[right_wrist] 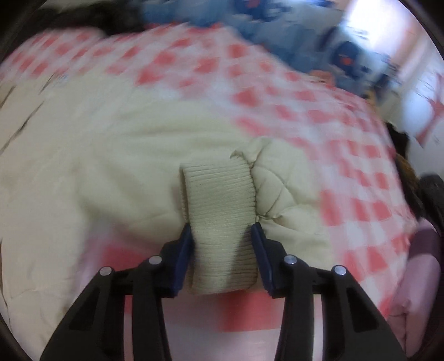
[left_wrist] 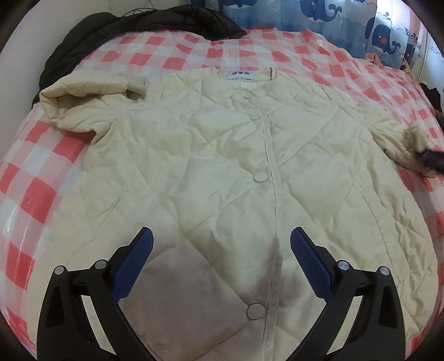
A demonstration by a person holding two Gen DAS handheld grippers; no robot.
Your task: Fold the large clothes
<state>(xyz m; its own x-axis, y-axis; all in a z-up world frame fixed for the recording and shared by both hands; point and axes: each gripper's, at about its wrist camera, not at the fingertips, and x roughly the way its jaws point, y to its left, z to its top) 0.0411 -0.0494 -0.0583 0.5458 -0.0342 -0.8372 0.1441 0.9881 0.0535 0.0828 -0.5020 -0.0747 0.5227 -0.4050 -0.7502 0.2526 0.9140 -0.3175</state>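
A cream quilted jacket (left_wrist: 222,172) lies front up and buttoned on a red-and-white checked bed cover (left_wrist: 55,155). Its left sleeve (left_wrist: 91,94) is folded back near the collar. My left gripper (left_wrist: 221,236) is open and empty, hovering over the jacket's lower front. In the right wrist view my right gripper (right_wrist: 222,230) is shut on the ribbed knit cuff (right_wrist: 219,211) of the right sleeve, held above the jacket (right_wrist: 83,166). In the left wrist view the right gripper (left_wrist: 430,155) shows as a dark blur at the right sleeve end.
A black garment (left_wrist: 144,25) lies at the back left of the bed. Blue whale-print fabric (left_wrist: 333,22) stands behind the bed. A pink cushion (right_wrist: 421,266) sits at the right edge. The right wrist view is motion-blurred.
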